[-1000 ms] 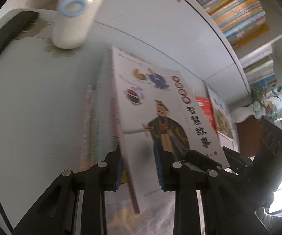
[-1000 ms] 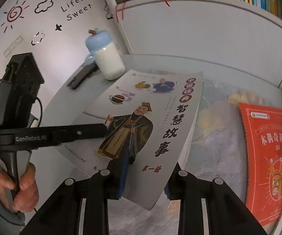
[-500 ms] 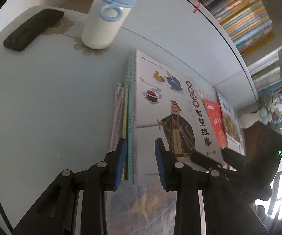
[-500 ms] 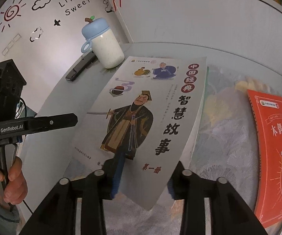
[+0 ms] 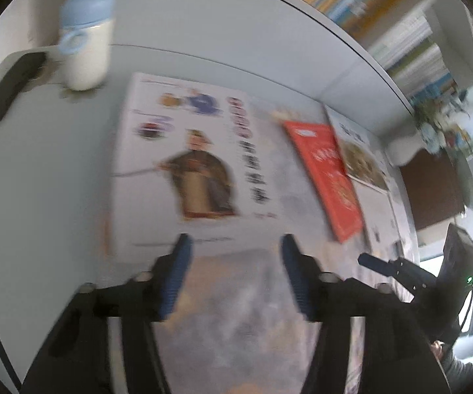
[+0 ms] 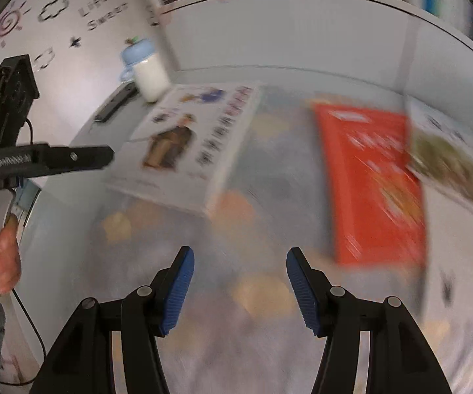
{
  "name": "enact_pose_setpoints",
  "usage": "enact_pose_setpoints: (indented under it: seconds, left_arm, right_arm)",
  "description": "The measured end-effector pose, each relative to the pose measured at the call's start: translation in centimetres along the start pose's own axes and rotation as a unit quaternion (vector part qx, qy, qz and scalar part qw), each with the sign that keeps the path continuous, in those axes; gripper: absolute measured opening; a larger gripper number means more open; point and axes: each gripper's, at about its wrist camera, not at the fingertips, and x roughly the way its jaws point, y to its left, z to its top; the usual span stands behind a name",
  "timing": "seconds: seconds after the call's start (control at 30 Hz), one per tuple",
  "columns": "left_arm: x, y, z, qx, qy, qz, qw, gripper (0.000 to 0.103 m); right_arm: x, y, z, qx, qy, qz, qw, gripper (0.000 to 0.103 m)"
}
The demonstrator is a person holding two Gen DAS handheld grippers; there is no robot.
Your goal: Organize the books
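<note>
Now flat on the pale surface (image 5: pixel 39 197): white storybook (image 5: pixel 184 167) with a robed figure on its cover, just right of the blue-lidded cup (image 5: pixel 84 41) and dark remote (image 5: pixel 10 90). Left gripper (image 5: pixel 235 246) with jaws apart, just been opening — nothing between the blue pads (image 5: pixel 175 272), hanging over the book's near edge. Right gripper (image 6: pixel 239 262) likewise parted, just been opening, empty, above a patterned cloth (image 6: pixel 203 295) between the storybook and an orange book (image 6: pixel 374 184). Beside the orange one, touching or overlapping — a white book with a greenish picture (image 6: pixel 449 161). Both views blurred.
</note>
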Motion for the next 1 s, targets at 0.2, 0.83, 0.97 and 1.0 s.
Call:
enact_pose_setpoints:
  seconds: [0.2,0.83,0.97,1.0]
  left_arm:
    - [1.7,-8.3,-1.2,0.068,0.021,-0.009,0.9975,0.067]
    - [13.7,-23.0,6.0,0.062,0.014,0.033,0.9974,0.069]
    - [17.4,-22.9,8.3,0.055,0.016,0.046,0.9973,0.069]
    - [18.4,-22.7,8.7,0.053,0.022,0.051,0.9971,0.069]
  right_arm:
    - [-5.1,-7.5,-7.0,0.102,-0.006,-0.023,0.994,0.057]
    - [-10.0,-24.9,-3.3,0.13,-0.084,-0.084,0.984,0.067]
    - [-7.9,-28.0,-0.5,0.142,-0.086,-0.068,0.984,0.067]
    - [-7.4,-28.5,-0.1,0.143,-0.086,-0.064,0.984,0.067]
